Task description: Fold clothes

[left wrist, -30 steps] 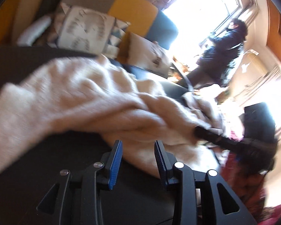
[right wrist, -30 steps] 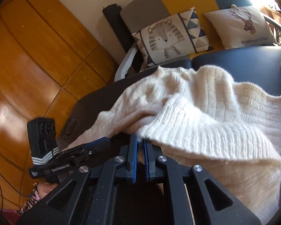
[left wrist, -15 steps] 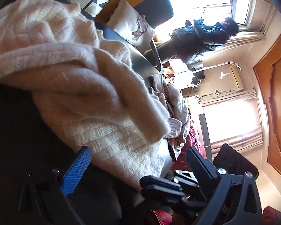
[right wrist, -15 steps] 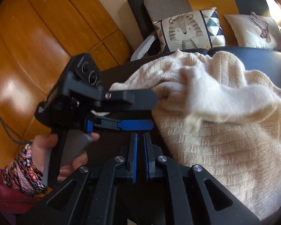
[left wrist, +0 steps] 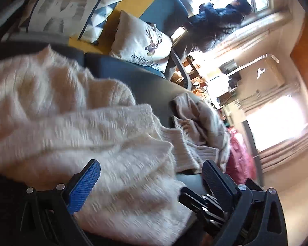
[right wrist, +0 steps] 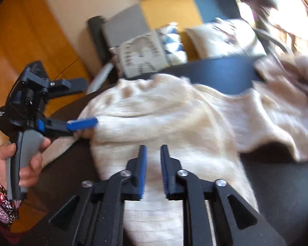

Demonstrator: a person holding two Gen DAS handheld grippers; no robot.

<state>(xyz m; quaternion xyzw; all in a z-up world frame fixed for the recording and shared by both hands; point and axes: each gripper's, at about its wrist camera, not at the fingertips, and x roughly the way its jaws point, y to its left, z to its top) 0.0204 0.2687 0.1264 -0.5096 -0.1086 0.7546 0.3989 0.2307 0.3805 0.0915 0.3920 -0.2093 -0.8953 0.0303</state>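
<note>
A cream knitted sweater (left wrist: 96, 135) lies bunched on a dark table (left wrist: 145, 86); it also shows in the right wrist view (right wrist: 174, 119). My left gripper (left wrist: 152, 176) is wide open over the sweater's near edge, holding nothing. In the right wrist view the left gripper (right wrist: 78, 104) is at the sweater's left edge, one blue finger touching the knit. My right gripper (right wrist: 153, 155) is partly open above the sweater's front part, with nothing between its pads. Both views are blurred by motion.
A second beige knitted garment (left wrist: 199, 123) lies heaped at the table's far right, also in the right wrist view (right wrist: 287, 78). A sofa with a tiger cushion (right wrist: 141, 55) and a deer cushion (left wrist: 141, 41) stands behind. A person (left wrist: 215, 18) stands by the window.
My right gripper has opened from shut and moved over the sweater. My left gripper stays wide open and has swung along the sweater's left edge. The sweater lies flatter than before.
</note>
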